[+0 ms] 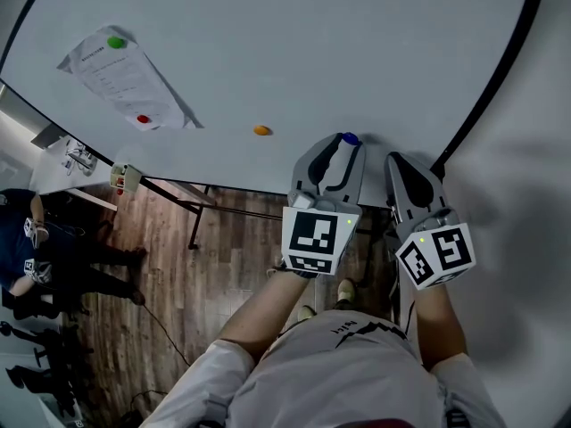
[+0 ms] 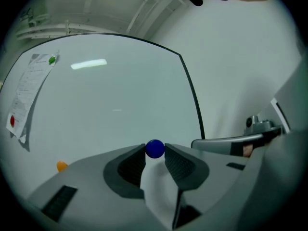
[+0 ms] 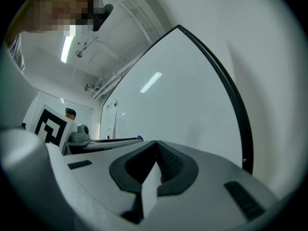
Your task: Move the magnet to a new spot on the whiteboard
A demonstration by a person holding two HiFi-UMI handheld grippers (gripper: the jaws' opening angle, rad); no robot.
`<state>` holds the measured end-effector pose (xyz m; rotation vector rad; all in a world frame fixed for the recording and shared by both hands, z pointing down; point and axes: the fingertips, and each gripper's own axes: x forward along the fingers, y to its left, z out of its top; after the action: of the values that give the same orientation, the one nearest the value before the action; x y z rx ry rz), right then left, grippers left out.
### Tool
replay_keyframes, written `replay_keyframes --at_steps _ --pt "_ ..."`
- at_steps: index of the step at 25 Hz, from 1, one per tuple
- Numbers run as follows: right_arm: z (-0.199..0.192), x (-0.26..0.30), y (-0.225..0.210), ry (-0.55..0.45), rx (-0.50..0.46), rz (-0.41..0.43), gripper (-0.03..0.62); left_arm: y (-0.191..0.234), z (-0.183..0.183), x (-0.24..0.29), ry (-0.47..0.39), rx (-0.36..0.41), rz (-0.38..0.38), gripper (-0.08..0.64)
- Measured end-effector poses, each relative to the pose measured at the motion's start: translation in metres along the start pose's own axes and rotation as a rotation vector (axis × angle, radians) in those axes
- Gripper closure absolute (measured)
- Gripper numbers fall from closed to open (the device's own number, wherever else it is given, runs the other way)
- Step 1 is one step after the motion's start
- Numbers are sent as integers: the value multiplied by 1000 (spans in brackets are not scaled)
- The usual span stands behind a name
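A blue round magnet sits pinched between the tips of my left gripper, right at the whiteboard surface. From the head view the same magnet shows at the tip of the left gripper, near the board's lower edge. My right gripper is beside it to the right, jaws shut with nothing between them. Whether the magnet touches the board I cannot tell.
An orange magnet sits on the board left of the grippers. A paper sheet hangs at the upper left under a green magnet and a red magnet. The board's black frame runs on the right. People stand below left.
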<state>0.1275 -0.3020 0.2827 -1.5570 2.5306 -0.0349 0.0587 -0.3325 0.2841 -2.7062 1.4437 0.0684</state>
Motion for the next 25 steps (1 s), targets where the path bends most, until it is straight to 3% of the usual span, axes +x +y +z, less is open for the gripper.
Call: replay_keyframes --at_steps 25 --pt "0 16 -23 -26 18 62 580 2 2 36 -7 62 70 433"
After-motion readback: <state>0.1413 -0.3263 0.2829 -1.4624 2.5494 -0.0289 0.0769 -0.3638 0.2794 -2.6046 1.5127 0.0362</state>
